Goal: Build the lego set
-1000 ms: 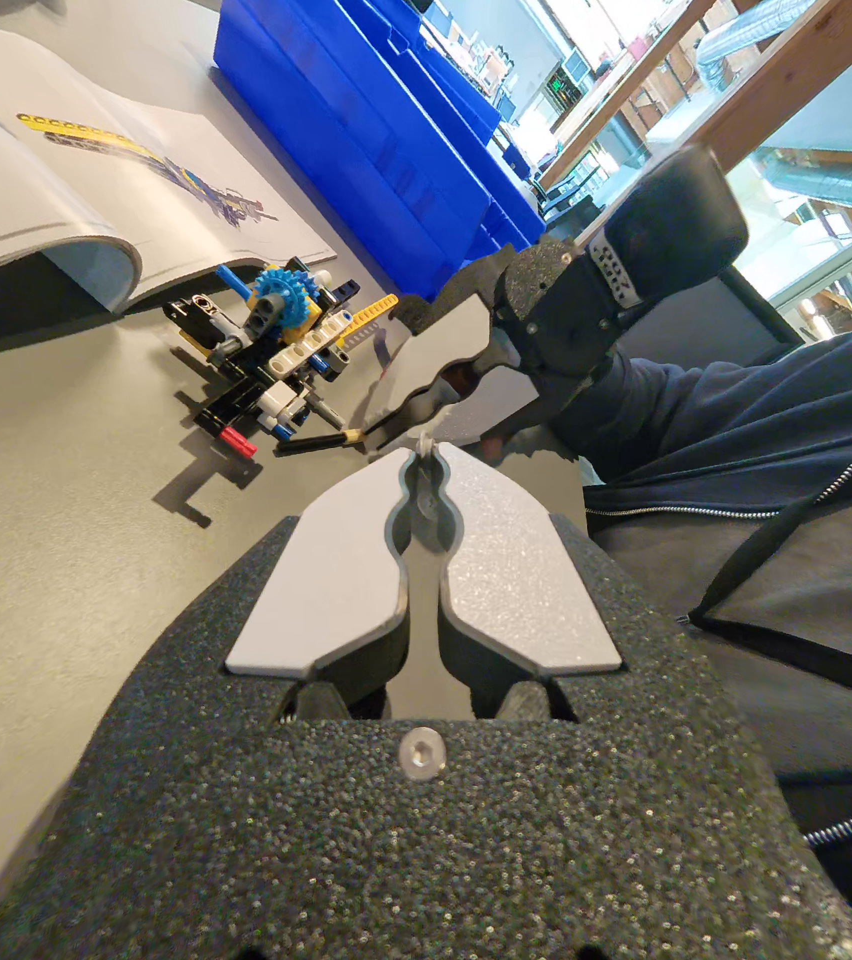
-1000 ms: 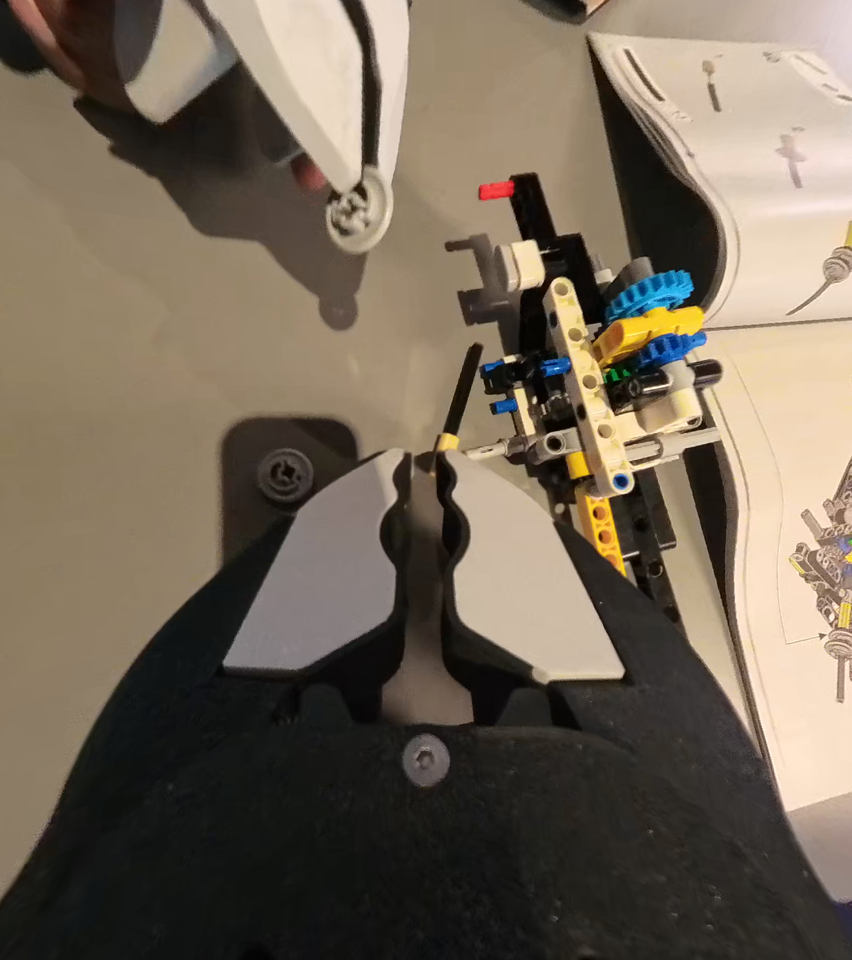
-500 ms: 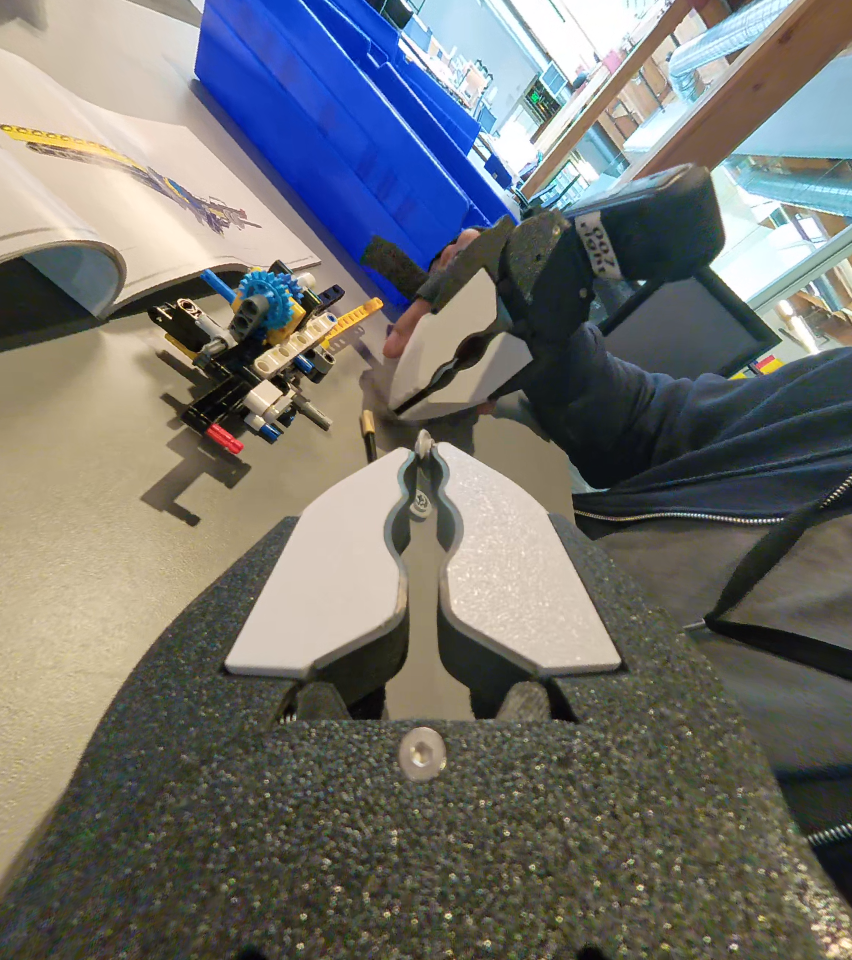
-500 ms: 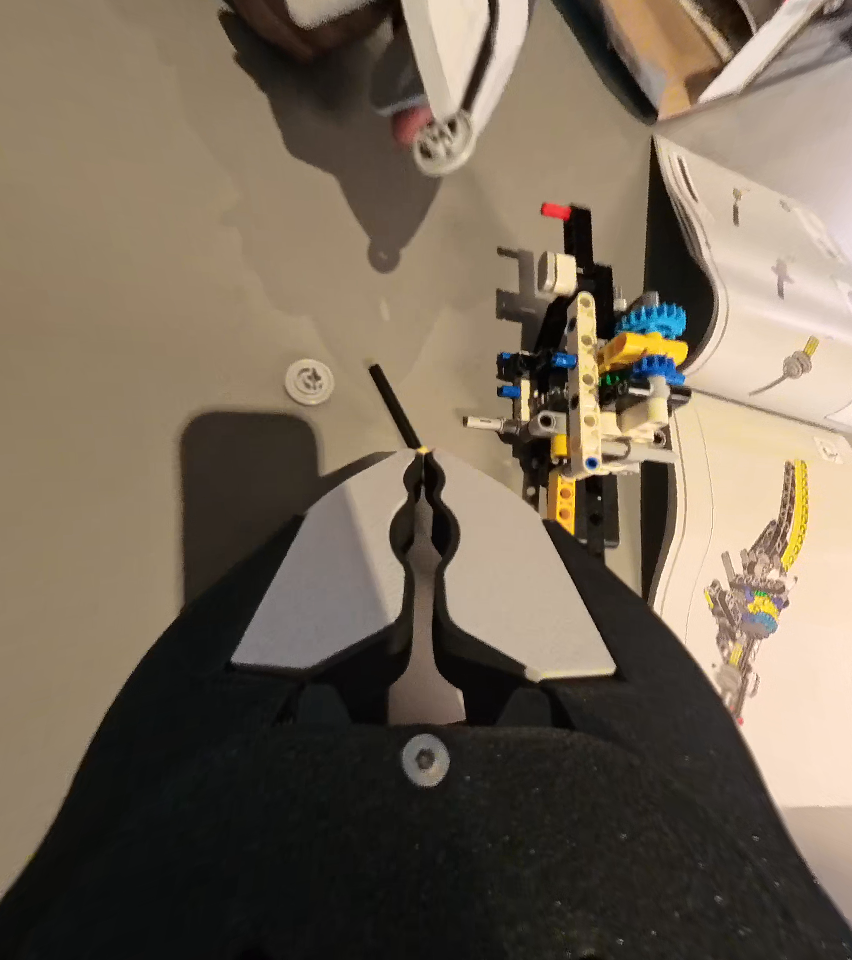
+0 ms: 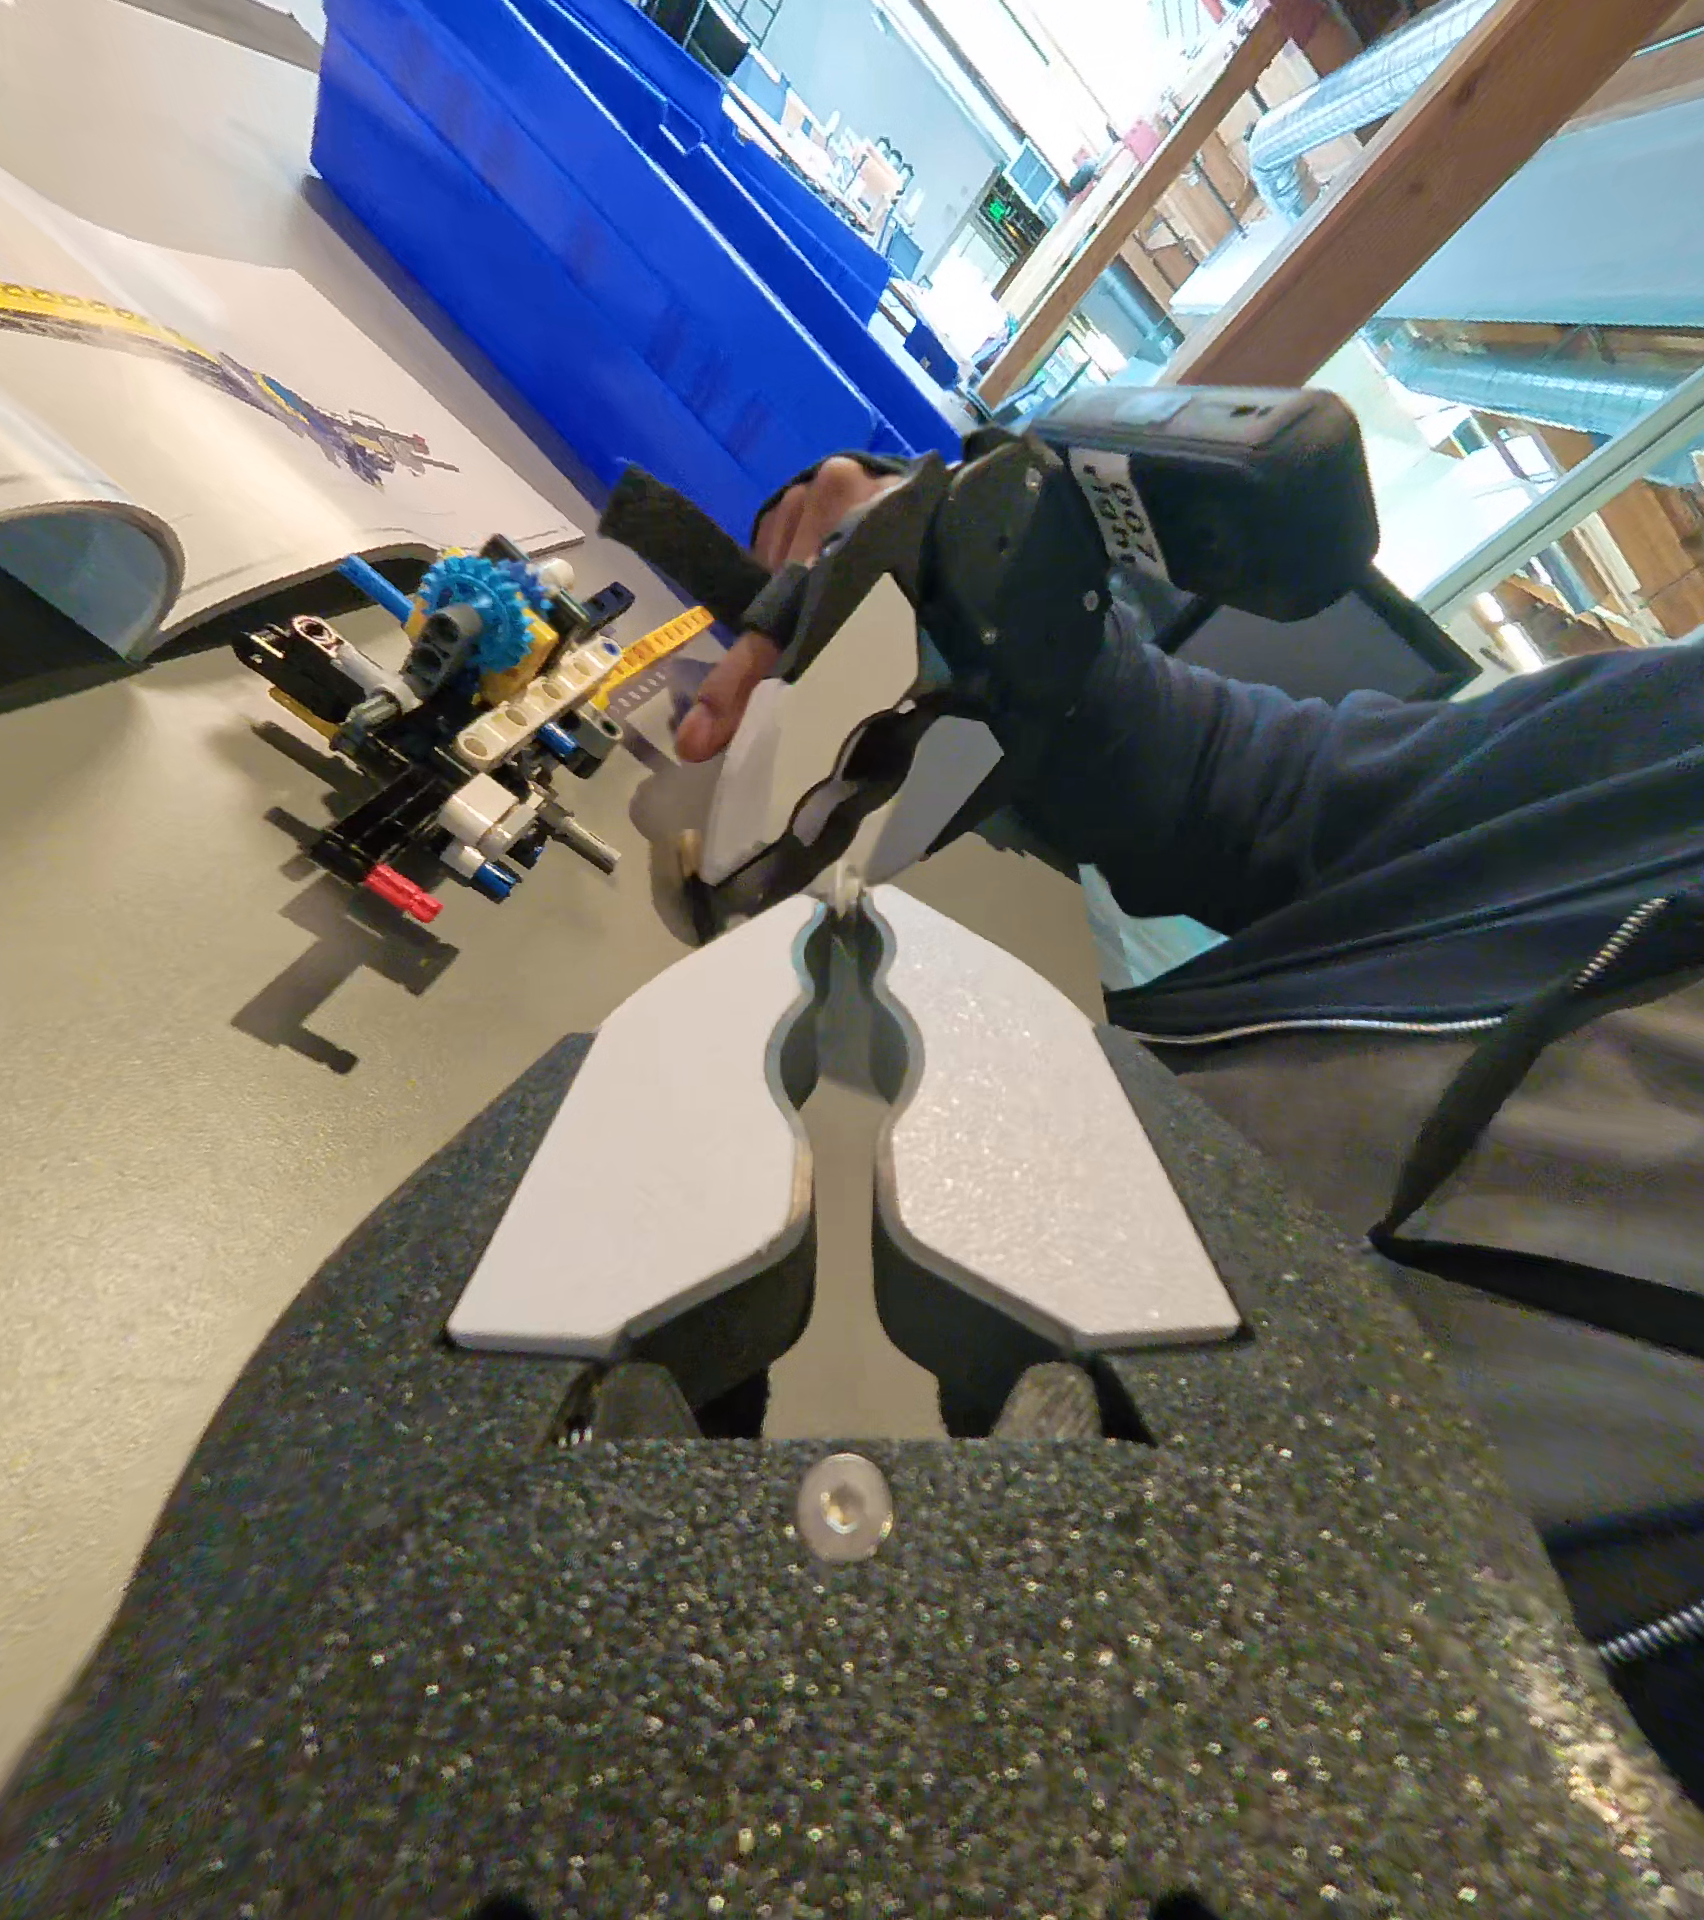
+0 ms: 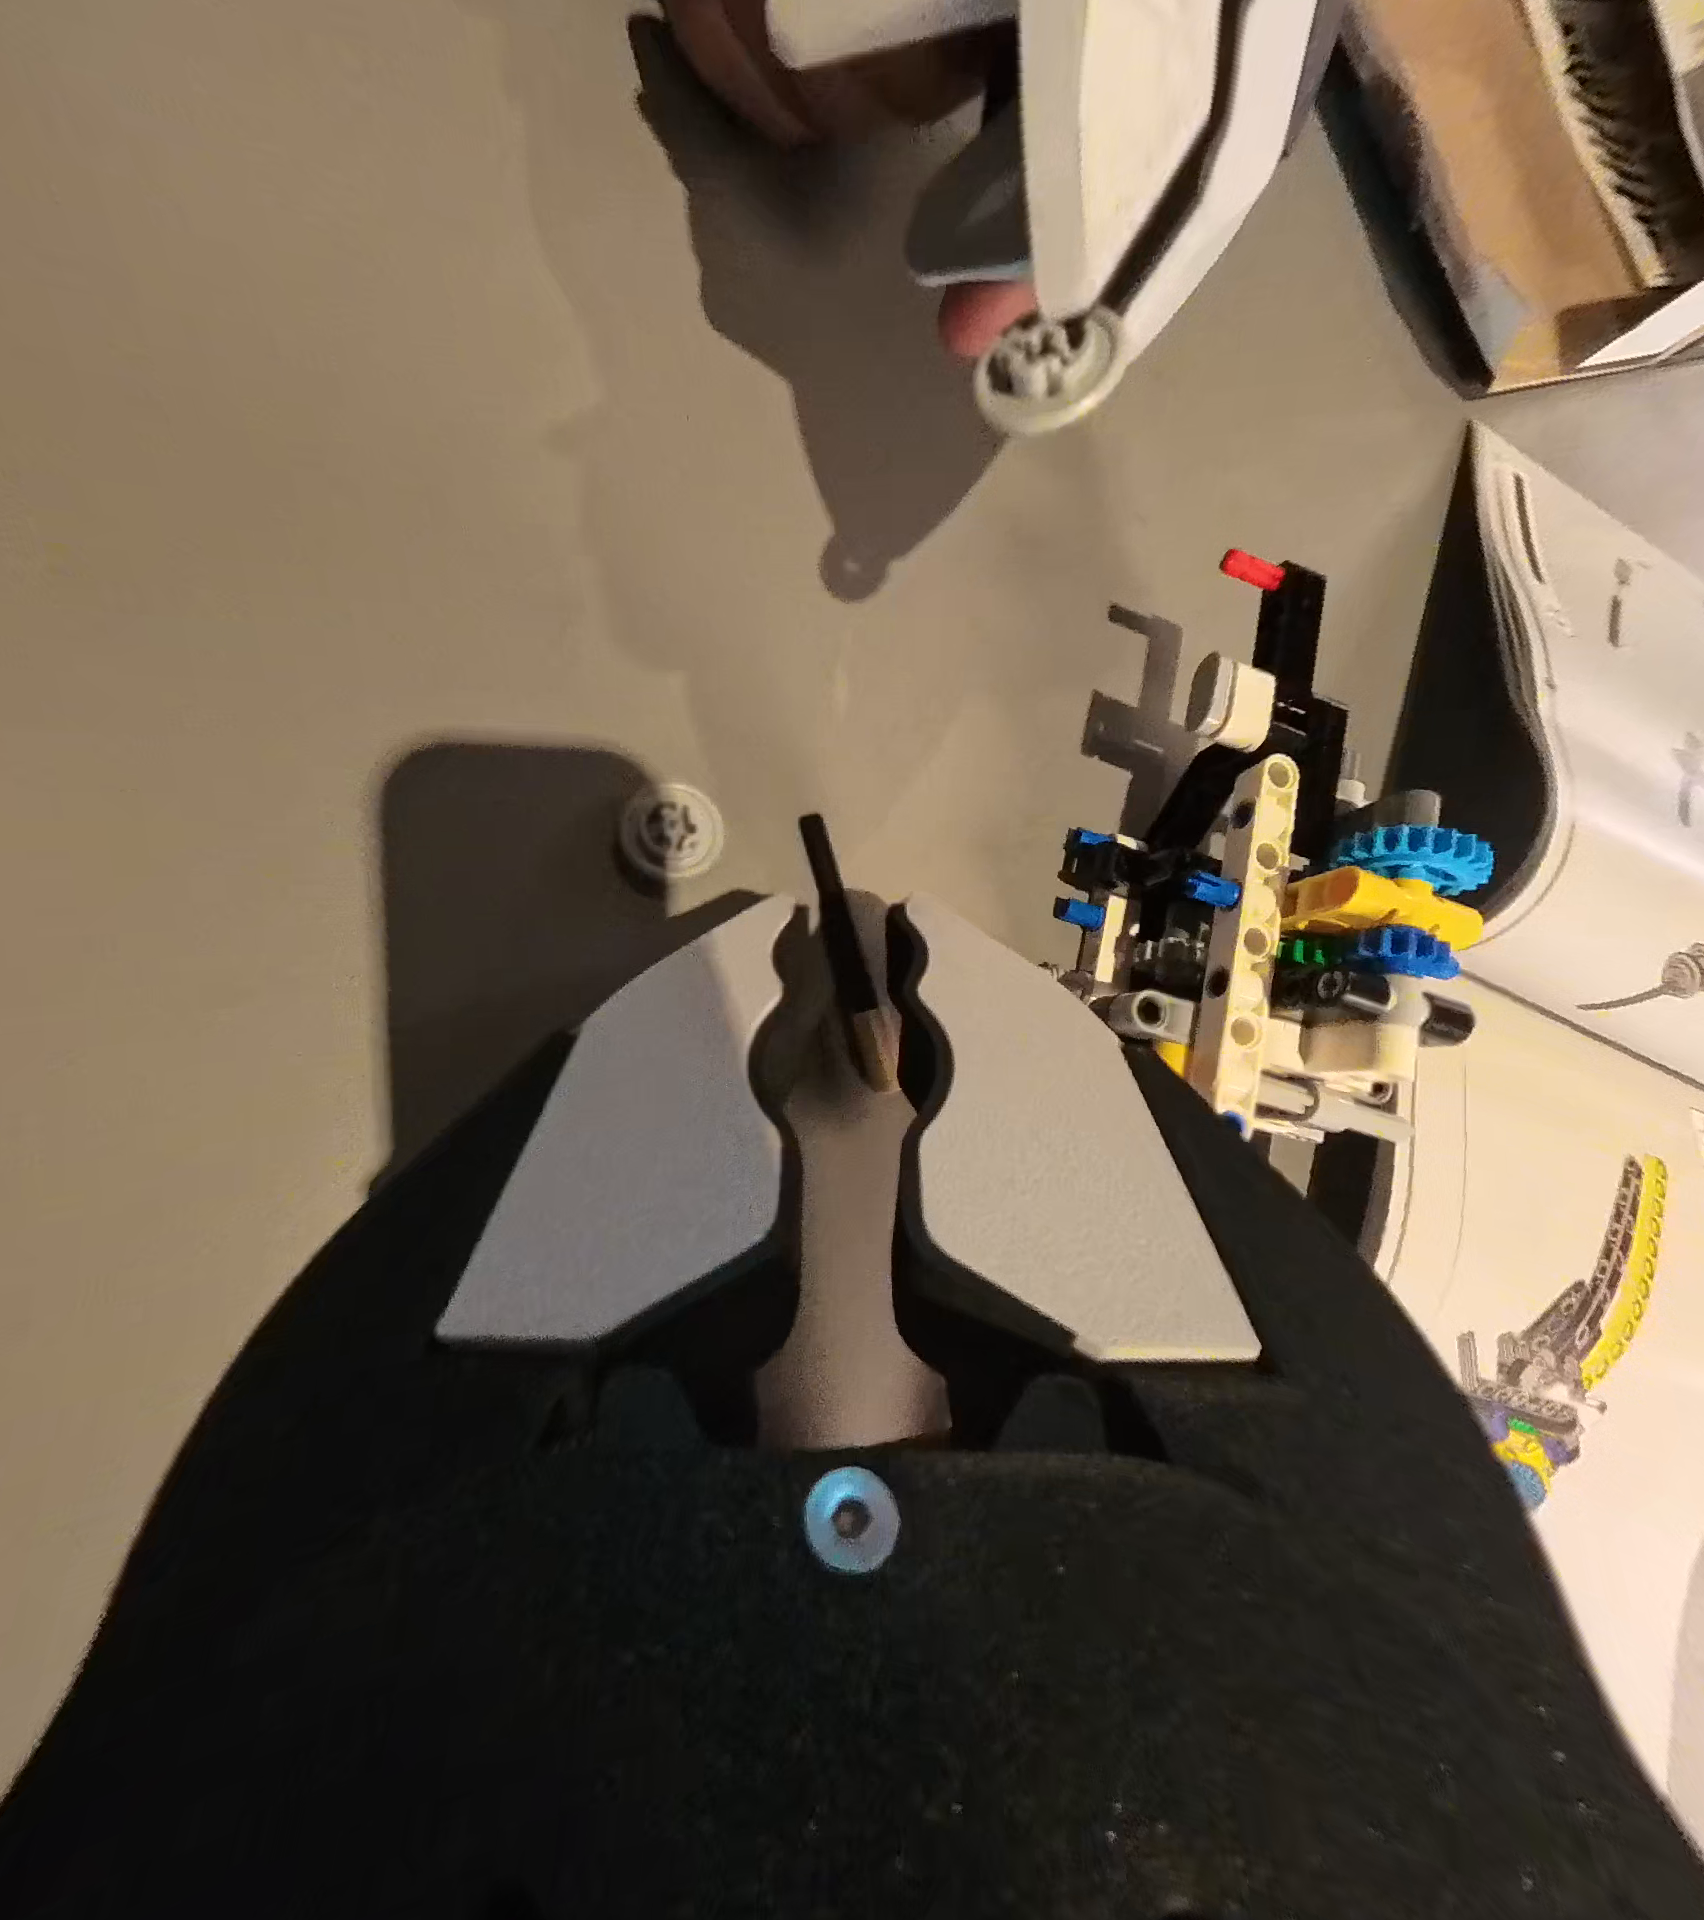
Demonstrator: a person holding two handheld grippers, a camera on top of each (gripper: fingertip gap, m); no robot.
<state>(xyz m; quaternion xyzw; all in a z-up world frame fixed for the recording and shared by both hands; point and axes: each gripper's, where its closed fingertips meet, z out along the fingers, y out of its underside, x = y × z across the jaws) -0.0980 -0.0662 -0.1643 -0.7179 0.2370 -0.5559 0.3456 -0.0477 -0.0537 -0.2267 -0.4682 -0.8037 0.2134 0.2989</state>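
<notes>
My left gripper is shut on a small grey wheel, held above the table; the wheel also shows in the right wrist view. My right gripper is open, low over the table. A black axle with a tan end lies between its jaws, touching neither. Its fingers point down at the table in the left wrist view. A second grey wheel lies flat, left of the axle. The part-built lego model, with blue gears and a white beam, stands to the right.
The open instruction booklet lies right behind the model. Blue bins stand along the table's far side. A cardboard box sits beyond the booklet. A person's sleeve reaches in from the right. There is about 9 cm between the tips of the two grippers.
My right gripper held the axle by its tan end half a second ago. Now its jaws have opened and slid forward around the axle. My left gripper still holds the wheel.
</notes>
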